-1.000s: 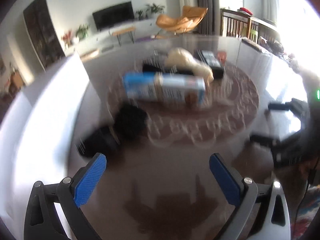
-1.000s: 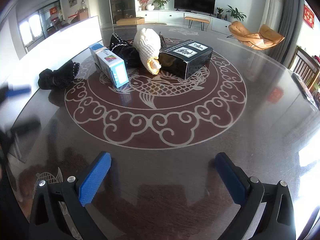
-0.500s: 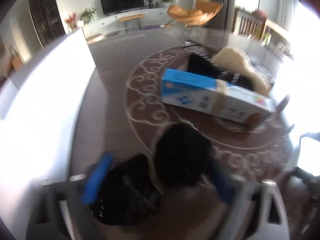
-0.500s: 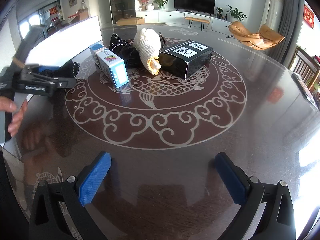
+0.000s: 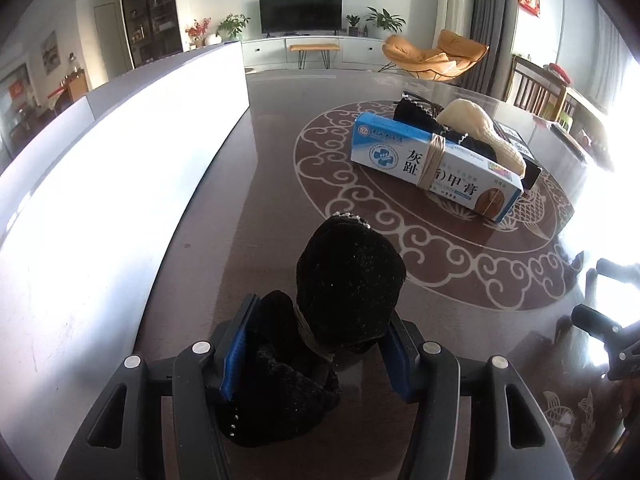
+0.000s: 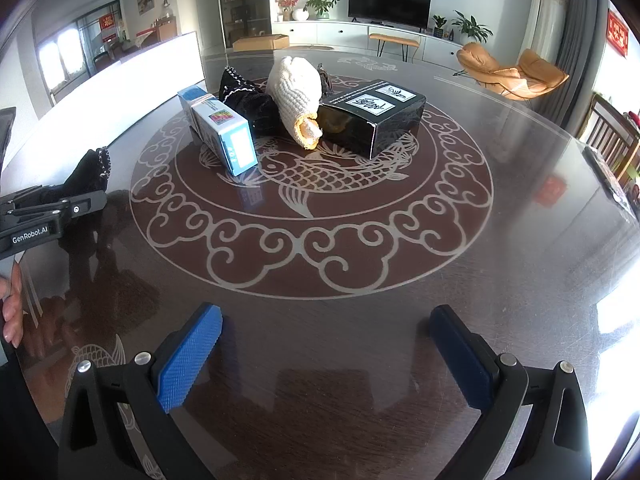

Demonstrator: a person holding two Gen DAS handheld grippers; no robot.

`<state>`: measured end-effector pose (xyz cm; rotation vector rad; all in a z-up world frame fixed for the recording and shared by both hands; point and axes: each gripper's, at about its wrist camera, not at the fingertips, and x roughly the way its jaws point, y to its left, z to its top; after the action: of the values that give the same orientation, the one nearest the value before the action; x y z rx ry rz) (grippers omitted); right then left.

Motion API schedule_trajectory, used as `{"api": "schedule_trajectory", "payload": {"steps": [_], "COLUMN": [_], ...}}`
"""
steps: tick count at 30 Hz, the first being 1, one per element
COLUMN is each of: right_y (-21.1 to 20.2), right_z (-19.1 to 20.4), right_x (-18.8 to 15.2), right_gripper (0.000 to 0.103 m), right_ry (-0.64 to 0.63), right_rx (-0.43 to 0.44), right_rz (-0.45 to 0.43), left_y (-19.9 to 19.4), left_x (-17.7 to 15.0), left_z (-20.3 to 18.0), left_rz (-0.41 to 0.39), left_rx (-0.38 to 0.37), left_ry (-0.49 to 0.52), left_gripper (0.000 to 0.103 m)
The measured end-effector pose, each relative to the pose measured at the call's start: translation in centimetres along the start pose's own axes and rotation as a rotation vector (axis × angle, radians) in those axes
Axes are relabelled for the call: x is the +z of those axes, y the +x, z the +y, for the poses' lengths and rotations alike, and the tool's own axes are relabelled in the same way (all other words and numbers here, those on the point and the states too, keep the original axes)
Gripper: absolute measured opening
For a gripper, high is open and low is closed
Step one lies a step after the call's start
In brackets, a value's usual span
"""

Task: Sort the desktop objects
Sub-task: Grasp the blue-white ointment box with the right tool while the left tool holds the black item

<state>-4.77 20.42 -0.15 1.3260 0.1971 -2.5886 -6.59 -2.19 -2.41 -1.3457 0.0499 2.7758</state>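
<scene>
Grasp step: the left gripper takes the black bundle near the table's edge.

Left wrist: the left gripper has its blue pads narrowed against the black fabric bundle, apparently gripping it; lifting comes next. Right wrist: the right gripper hangs wide open and empty, well short of the blue box.

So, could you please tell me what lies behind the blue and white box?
Behind the blue and white box lie a black knit item and a cream knit glove; their lower parts and the table there are hidden.
</scene>
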Motion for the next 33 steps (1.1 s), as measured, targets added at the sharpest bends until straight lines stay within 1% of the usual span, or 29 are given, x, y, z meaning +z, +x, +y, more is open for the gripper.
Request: {"api": "schedule_trajectory", "payload": {"steps": [3, 4, 6, 10, 12, 14, 15, 16, 17, 18, 19, 20, 21, 23, 27, 28, 29, 31, 33], "right_y": [0.2, 0.6, 1.2, 0.8, 1.2, 2.5, 2.9, 3.8, 4.6, 5.4, 6.2, 6.5, 6.5, 6.3, 5.4, 5.1, 4.7, 4.0, 3.1], "right_z": [0.1, 0.4, 1.4, 3.7, 4.7, 5.9, 6.4, 7.0, 7.5, 7.9, 8.4, 8.6, 8.5, 7.7, 4.6, 3.2, 2.1, 0.1, -2.4], "right_x": [0.3, 0.7, 2.6, 7.4, 10.2, 12.1, 12.3, 12.6, 12.7, 12.7, 12.4, 12.0, 11.7, 10.9, 8.8, 7.3, 6.1, 3.5, 0.6], "right_gripper": [0.103, 0.103, 0.103, 0.103, 0.102, 0.089, 0.072, 0.055, 0.051, 0.045, 0.030, 0.023, 0.023, 0.023, 0.023, 0.023, 0.023, 0.025, 0.026], "right_ry": [-0.006, -0.020, -0.057, -0.122, -0.131, -0.147, -0.156, -0.168, -0.178, -0.193, -0.214, -0.220, -0.211, -0.133, 0.105, 0.197, 0.258, 0.352, 0.452], "right_rx": [0.013, 0.031, 0.108, 0.104, 0.134, 0.168, 0.176, 0.193, 0.209, 0.207, 0.198, 0.192, 0.197, 0.258, 0.466, 0.541, 0.588, 0.647, 0.678], "right_rz": [0.004, 0.012, 0.013, -0.101, -0.133, -0.102, -0.085, -0.050, -0.012, 0.023, 0.051, 0.056, 0.054, 0.045, 0.086, 0.108, 0.123, 0.144, 0.152], "left_y": [-0.1, -0.1, -0.1, -0.5, -0.6, -0.7, -0.7, -0.7, -0.7, -0.7, -0.7, -0.7, -0.6, -0.6, -0.6, -0.6, -0.7, -0.7, -0.6], "left_x": [-0.1, 0.0, 0.1, -0.1, -0.1, -0.1, -0.1, -0.1, -0.1, -0.1, -0.1, -0.1, -0.1, -0.1, -0.1, -0.1, -0.1, -0.1, -0.1], "left_z": [-0.1, -0.1, 0.0, 0.1, 0.2, 0.2, 0.2, 0.2, 0.2, 0.2, 0.1, 0.1, 0.1, 0.2, 0.1, 0.1, 0.0, -0.1, -0.2], "left_rz": [-0.002, -0.002, -0.002, -0.004, -0.005, -0.006, -0.006, -0.006, -0.006, -0.006, -0.005, -0.005, -0.005, -0.005, -0.006, -0.006, -0.006, -0.005, -0.004], "left_rx": [-0.001, -0.004, -0.009, -0.017, -0.025, -0.030, -0.030, -0.031, -0.031, -0.032, -0.032, -0.033, -0.035, -0.039, -0.043, -0.043, -0.041, -0.038, -0.033], "left_ry": [0.001, -0.001, -0.003, -0.009, -0.015, -0.018, -0.018, -0.018, -0.018, -0.017, -0.016, -0.015, -0.016, -0.017, -0.018, -0.017, -0.016, -0.013, -0.008], "left_gripper": [0.057, 0.057, 0.058, 0.058, 0.058, 0.058, 0.059, 0.059, 0.059, 0.059, 0.059, 0.059, 0.059, 0.059, 0.060, 0.060, 0.060, 0.061, 0.061]}}
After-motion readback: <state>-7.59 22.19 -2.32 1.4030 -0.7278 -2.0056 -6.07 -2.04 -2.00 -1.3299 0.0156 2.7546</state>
